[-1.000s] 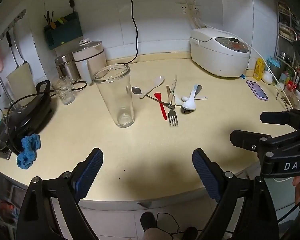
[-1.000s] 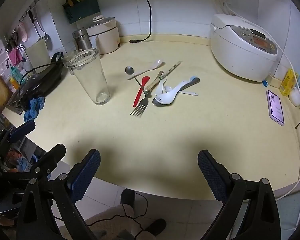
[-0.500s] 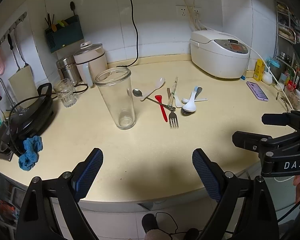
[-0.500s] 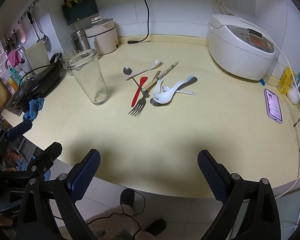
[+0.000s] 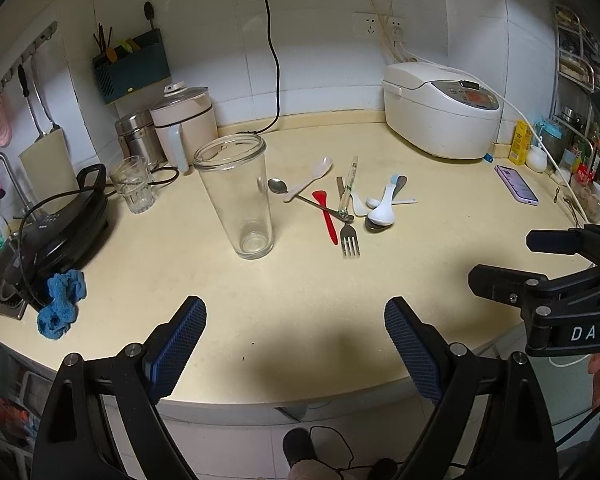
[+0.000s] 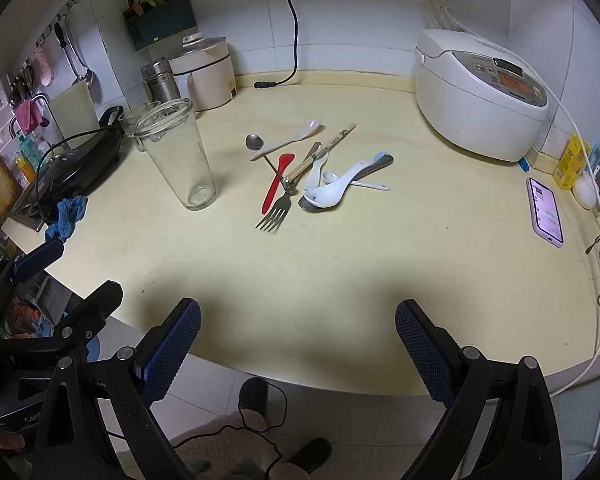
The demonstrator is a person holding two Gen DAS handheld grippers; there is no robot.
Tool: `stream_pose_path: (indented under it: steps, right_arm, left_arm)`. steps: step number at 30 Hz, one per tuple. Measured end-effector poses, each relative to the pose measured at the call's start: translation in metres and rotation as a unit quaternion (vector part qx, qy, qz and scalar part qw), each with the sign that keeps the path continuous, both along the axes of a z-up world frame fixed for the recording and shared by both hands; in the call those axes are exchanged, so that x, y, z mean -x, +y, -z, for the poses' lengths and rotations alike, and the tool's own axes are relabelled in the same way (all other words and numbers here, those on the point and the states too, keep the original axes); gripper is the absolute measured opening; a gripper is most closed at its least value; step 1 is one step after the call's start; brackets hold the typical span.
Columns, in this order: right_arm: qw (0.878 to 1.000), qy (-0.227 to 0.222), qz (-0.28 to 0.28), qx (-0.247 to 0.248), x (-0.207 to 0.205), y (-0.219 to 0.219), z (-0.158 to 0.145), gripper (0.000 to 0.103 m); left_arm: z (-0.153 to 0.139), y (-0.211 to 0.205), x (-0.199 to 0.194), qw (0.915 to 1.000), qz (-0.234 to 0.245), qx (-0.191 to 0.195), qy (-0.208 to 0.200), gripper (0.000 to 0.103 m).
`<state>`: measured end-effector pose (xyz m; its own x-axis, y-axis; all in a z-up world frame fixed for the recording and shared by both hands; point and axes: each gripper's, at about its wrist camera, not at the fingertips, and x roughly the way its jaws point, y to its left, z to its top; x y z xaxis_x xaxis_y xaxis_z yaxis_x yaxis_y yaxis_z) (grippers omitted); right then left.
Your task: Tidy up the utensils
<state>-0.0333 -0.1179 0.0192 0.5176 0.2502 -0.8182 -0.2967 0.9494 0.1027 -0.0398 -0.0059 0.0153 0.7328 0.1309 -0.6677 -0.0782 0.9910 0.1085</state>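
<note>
A tall empty glass tumbler stands upright on the cream counter. Just right of it lies a loose heap of utensils: a metal fork, a red spoon, a white ceramic spoon, a steel spoon and a chopstick. My left gripper hangs open over the counter's front edge, well short of the heap. My right gripper is open too, at the front edge, empty.
A white rice cooker sits at the back right, a purple phone beside it. At the left are a small glass mug, a black griddle, a blue cloth and a pale kettle.
Both cameras have pitched slightly, so the counter and utensils sit a little lower in view; both grippers stay open and nothing on the counter has moved.
</note>
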Motion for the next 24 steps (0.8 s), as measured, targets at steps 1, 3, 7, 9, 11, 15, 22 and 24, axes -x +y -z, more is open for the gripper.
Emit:
stream_pose_path:
  steps: [1,3,7,9,11,15,22,24]
  right_arm:
    - [1.000,0.001,0.000,0.000,0.0002,0.0006,0.0000,0.098]
    - [1.000,0.001,-0.001,0.000,0.0002,0.0006,0.0008,0.098]
    - [1.000,0.002,-0.001,0.000,-0.0002,0.0006,0.0018,0.098]
    - [1.000,0.002,0.000,0.000,-0.0004,0.0008,0.0022,0.098]
    - [1.000,0.004,0.000,0.000,-0.0015,0.0002,0.0030,0.098]
    - [1.000,0.005,-0.001,0.000,-0.0030,-0.0013,0.0044,0.098]
    - [1.000,0.005,0.000,0.000,-0.0018,-0.0011,0.0047,0.098]
    - [1.000,0.004,0.001,0.000,-0.0017,-0.0008,0.0045,0.098]
  left_arm:
    - [0.0004,0.0003,-0.0003,1.0000,0.001,0.000,0.000,0.093]
    - [0.0006,-0.0005,0.0004,1.0000,0.000,0.000,0.000,0.093]
    - [0.0015,-0.0007,-0.0004,1.0000,0.000,0.002,0.002,0.093]
    - [0.0023,-0.0014,-0.0008,1.0000,0.000,0.001,0.002,0.093]
    - [0.0022,-0.0015,-0.0009,1.0000,0.000,0.002,0.002,0.093]
    - [0.0037,-0.0047,-0.0031,1.0000,0.001,0.001,0.003,0.093]
    - [0.0045,-0.0074,-0.0037,1.0000,0.000,0.001,0.002,0.093]
    - [0.0044,-0.0073,-0.0036,1.0000,0.000,0.001,0.002,0.093]
